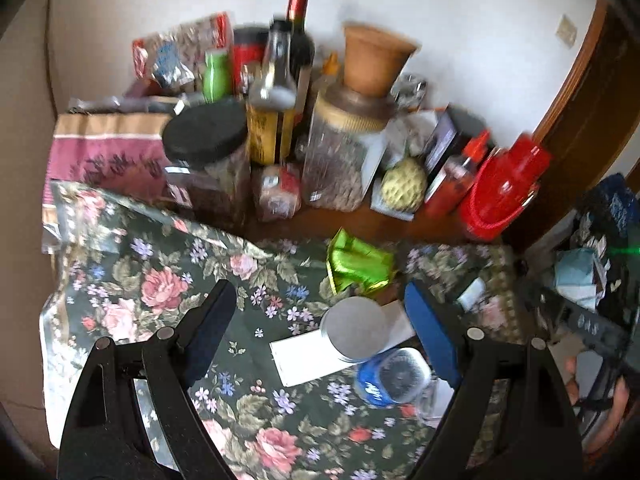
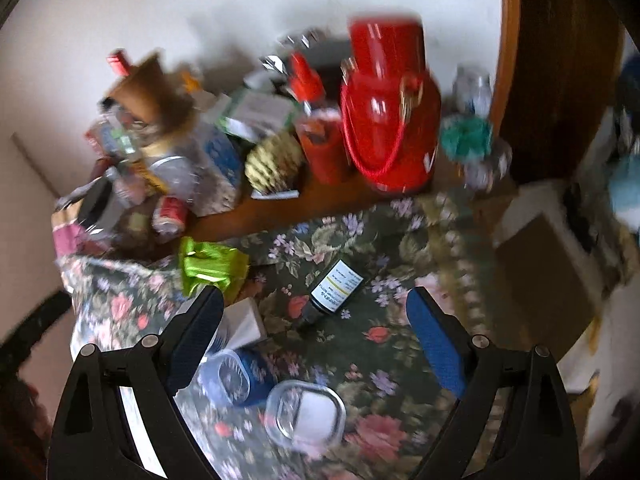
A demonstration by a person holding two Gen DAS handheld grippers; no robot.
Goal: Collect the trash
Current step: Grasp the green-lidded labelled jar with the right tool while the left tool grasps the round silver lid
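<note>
A crumpled green foil wrapper [image 1: 358, 262] lies on the floral tablecloth [image 1: 160, 264]; it also shows in the right wrist view [image 2: 208, 266]. A small dark bottle with a white label [image 2: 332, 288] lies on its side on the cloth. A round tin [image 1: 354, 328] rests on a white paper [image 1: 308, 356], beside a blue-labelled clear container [image 1: 394, 376], which also shows in the right wrist view [image 2: 240, 376]. A clear square lidded tub [image 2: 306, 412] sits nearby. My left gripper [image 1: 320, 316] is open above the tin. My right gripper [image 2: 316, 320] is open above the dark bottle.
Jars, bottles and packets [image 1: 272, 120] crowd the back of the table against the wall. A red flask [image 2: 384, 112] stands at the back right. A custard apple [image 1: 404, 184] sits among them. A cardboard box [image 2: 548, 264] stands beside the table on the right.
</note>
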